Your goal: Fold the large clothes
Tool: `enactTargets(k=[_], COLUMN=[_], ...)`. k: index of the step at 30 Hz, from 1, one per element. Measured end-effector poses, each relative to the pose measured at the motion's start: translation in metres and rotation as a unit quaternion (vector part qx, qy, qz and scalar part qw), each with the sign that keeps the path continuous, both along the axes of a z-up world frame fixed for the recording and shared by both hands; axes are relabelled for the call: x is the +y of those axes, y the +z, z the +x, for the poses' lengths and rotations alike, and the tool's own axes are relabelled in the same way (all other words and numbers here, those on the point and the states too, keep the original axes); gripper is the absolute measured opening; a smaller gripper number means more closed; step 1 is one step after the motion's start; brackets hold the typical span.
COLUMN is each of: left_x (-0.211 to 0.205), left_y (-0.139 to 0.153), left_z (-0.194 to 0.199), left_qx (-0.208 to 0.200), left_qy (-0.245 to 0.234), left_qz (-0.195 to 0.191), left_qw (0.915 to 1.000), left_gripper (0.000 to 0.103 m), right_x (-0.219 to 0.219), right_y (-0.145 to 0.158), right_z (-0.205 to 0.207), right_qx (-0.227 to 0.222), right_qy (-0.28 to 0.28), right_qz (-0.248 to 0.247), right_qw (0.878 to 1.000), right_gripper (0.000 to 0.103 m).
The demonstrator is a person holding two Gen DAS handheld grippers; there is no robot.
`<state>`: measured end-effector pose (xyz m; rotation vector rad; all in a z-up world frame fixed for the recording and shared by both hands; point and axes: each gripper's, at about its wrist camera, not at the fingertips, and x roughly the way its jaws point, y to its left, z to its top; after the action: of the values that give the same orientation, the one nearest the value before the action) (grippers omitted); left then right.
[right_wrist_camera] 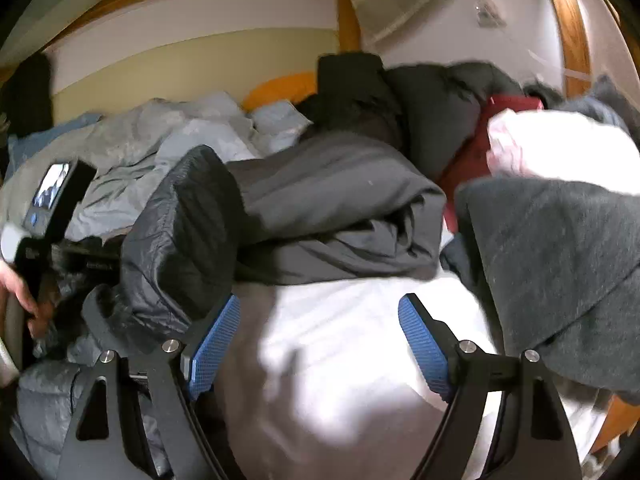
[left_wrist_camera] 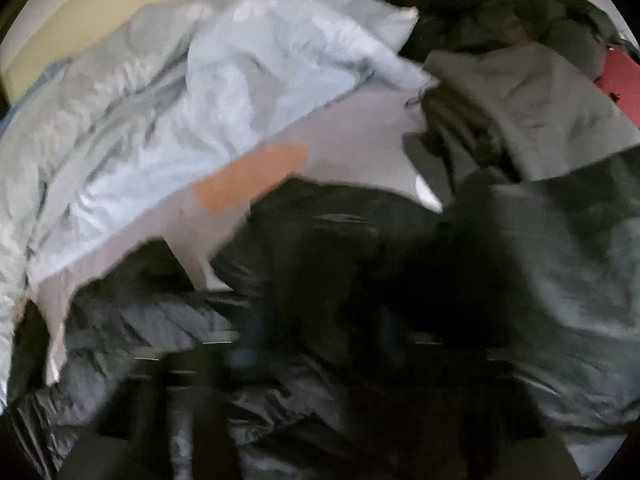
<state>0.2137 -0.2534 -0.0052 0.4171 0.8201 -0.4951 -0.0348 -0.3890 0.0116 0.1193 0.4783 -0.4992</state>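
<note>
Black puffer jacket [right_wrist_camera: 180,240], quilted and shiny, heaped on the pale bedsheet [right_wrist_camera: 340,340]; one padded fold stands up just past my right gripper [right_wrist_camera: 320,344], brushing its left blue pad [right_wrist_camera: 216,344]. My right jaws stand wide apart with only bare sheet between them, holding nothing. My left gripper [left_wrist_camera: 320,360] is down in the same jacket; in its own view the fingers are a dark smear over the black fabric, so I cannot tell how those jaws stand. From the right view, the left unit's body with its small lit screen [right_wrist_camera: 52,188] sits left of the jacket, a bare hand [right_wrist_camera: 24,292] on its handle. Grey coat [right_wrist_camera: 336,216], folded over, lies directly behind the jacket and touches it. Light blue puffer coat [left_wrist_camera: 160,120], spread and rumpled, behind and left of the jacket. Orange patch [left_wrist_camera: 248,178] on the sheet between that coat and the jacket. Charcoal fleece garment [right_wrist_camera: 560,260], right of the jacket, across the bare sheet. Dark red garment [right_wrist_camera: 480,152] and white garment [right_wrist_camera: 560,148], behind the fleece. Black coats [right_wrist_camera: 360,92] piled at the far wall.
</note>
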Motion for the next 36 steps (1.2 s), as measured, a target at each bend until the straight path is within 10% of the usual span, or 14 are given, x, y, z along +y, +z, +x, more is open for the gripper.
enactTargets(k=[7, 11, 19, 23, 25, 28, 36], left_x=[0.068, 0.118, 0.225, 0.249, 0.255, 0.272, 0.311], left_y=[0.102, 0.133, 0.112, 0.075, 0.059, 0.044, 0.035], left_z=[-0.042, -0.075, -0.108, -0.104, -0.107, -0.121, -0.132], left_qx=[-0.183, -0.292, -0.302, -0.257, -0.245, -0.288, -0.258], left_qy=[0.091, 0.190, 0.305, 0.309, 0.296, 0.332, 0.312], left_qz=[-0.086, 0.011, 0.067, 0.067, 0.065, 0.072, 0.039], left_qw=[0.9751, 0.9372, 0.9006, 0.9134, 0.9208, 0.8955, 0.9135], left_gripper=[0.006, 0.006, 0.006, 0.012, 0.031, 0.067, 0.072], right_x=[0.015, 0.029, 0.047, 0.057, 0.058, 0.064, 0.051], right_y=[0.005, 0.011, 0.018, 0.016, 0.018, 0.026, 0.046], right_z=[-0.001, -0.012, -0.022, -0.014, -0.013, -0.011, 0.048], right_qx=[-0.023, -0.044, -0.087, -0.064, -0.066, -0.076, 0.006], right_qy=[0.003, 0.015, 0.074, 0.091, 0.108, 0.100, 0.187], right_qz=[-0.044, -0.072, -0.029, -0.009, 0.027, 0.000, 0.143], right_qw=[0.999, 0.996, 0.993, 0.994, 0.992, 0.992, 0.972], right_gripper=[0.083, 0.083, 0.083, 0.083, 0.083, 0.083, 0.083])
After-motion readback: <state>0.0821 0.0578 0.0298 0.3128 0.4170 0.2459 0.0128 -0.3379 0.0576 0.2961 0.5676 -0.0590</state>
